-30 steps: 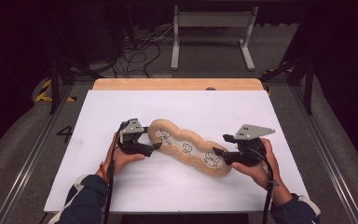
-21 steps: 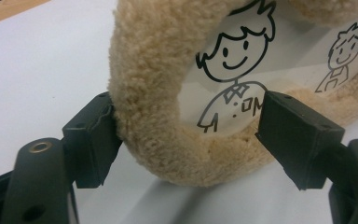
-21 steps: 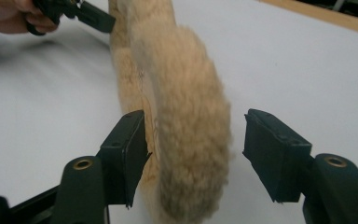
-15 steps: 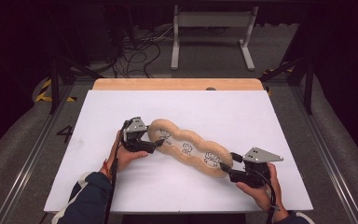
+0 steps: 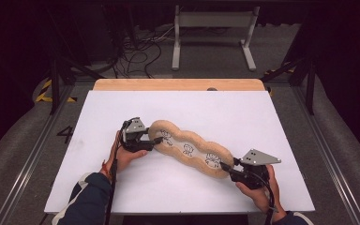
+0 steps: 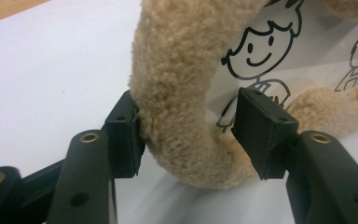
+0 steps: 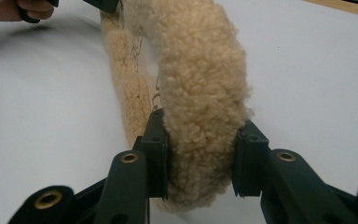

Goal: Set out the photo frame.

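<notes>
A long beige fleecy pouch (image 5: 187, 150) with a clear window and cartoon figures lies slantwise on the white table (image 5: 262, 117). My left gripper (image 5: 157, 140) is at its left end. In the left gripper view the fleecy rim (image 6: 177, 70) sits between the jaws of the left gripper (image 6: 191, 133); they have just been closing, one pad touches the fleece and the other stands apart over the clear window. My right gripper (image 5: 225, 168) is at the right end. Its jaws have also just been closing, and in the right gripper view the right gripper (image 7: 200, 158) has both pads pressing the rim (image 7: 200, 70).
A wooden board (image 5: 178, 84) edges the table's far side. Beyond it are floor cables (image 5: 140, 51) and a metal stand (image 5: 213, 33). Metal rails (image 5: 323, 145) run along both sides of the table. The other hand (image 7: 14, 9) shows at the top left of the right gripper view.
My right hand has dropped toward the near edge and its jaws now clasp the pouch's right end. The left hand has stayed at the left end with its jaws narrower.
</notes>
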`<state>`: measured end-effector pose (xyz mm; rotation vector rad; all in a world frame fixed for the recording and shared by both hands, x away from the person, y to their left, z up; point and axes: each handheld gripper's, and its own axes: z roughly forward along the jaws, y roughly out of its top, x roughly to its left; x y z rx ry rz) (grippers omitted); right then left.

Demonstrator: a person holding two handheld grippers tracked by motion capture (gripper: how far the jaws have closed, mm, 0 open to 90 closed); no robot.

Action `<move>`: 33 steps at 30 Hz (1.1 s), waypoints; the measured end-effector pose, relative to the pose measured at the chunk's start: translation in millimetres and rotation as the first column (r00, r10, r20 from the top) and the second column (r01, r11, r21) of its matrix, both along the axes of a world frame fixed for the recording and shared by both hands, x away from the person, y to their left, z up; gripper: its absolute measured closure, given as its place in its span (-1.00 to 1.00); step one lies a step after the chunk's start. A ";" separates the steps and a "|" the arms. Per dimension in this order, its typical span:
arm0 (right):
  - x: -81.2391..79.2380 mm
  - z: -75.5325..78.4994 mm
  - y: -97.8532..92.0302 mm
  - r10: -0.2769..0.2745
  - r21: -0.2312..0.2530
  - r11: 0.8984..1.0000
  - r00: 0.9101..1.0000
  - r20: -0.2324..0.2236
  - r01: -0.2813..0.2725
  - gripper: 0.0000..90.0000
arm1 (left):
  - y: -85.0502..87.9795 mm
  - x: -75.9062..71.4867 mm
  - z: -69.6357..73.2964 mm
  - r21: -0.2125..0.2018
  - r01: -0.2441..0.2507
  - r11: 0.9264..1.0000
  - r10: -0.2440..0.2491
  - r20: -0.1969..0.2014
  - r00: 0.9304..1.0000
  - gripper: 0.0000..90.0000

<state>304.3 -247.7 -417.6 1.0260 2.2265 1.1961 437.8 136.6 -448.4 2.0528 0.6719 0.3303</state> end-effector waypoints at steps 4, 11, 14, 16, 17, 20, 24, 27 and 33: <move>3.4 -0.9 0.0 0.000 -0.010 1.000 1.000 0.007 0.000 0.42 | 6.0 -5.0 0.5 0.001 -0.004 1.000 0.004 -0.012 1.000 0.12; 13.0 -1.9 0.5 -0.010 -0.018 1.000 1.000 0.015 0.010 0.43 | 12.1 -19.8 0.5 0.026 -0.026 0.999 0.026 0.004 1.000 0.16; 18.1 -2.5 1.9 -0.015 -0.037 0.999 0.999 0.032 0.016 0.43 | 14.8 -26.7 0.5 0.029 -0.034 0.999 0.034 0.004 0.999 0.16; 20.9 -2.8 2.7 -0.016 -0.048 0.999 0.999 0.040 0.018 0.42 | 16.4 -32.2 0.5 0.030 -0.041 0.999 0.041 0.001 0.999 0.16; 22.4 -3.0 2.9 -0.012 -0.049 0.999 0.999 0.042 0.014 0.41 | 17.2 -34.2 0.6 0.033 -0.044 0.998 0.044 0.002 0.999 0.16; 25.3 -4.2 4.5 -0.006 -0.055 0.998 0.999 0.044 0.009 0.36 | 18.3 -38.0 0.8 0.034 -0.048 0.998 0.048 -0.001 0.999 0.17; 29.3 -4.8 7.1 -0.004 -0.070 0.998 0.999 0.048 0.007 0.31 | 20.5 -42.6 0.9 0.039 -0.050 0.998 0.050 0.000 0.999 0.18; 31.9 -5.2 7.7 -0.002 -0.070 0.998 0.999 0.051 0.006 0.27 | 21.9 -46.0 0.9 0.040 -0.053 0.998 0.053 0.000 0.999 0.19; 38.0 -5.7 8.2 -0.001 -0.058 0.998 0.999 0.051 0.004 0.22 | 24.8 -52.6 0.8 0.043 -0.050 0.998 0.050 0.004 0.999 0.20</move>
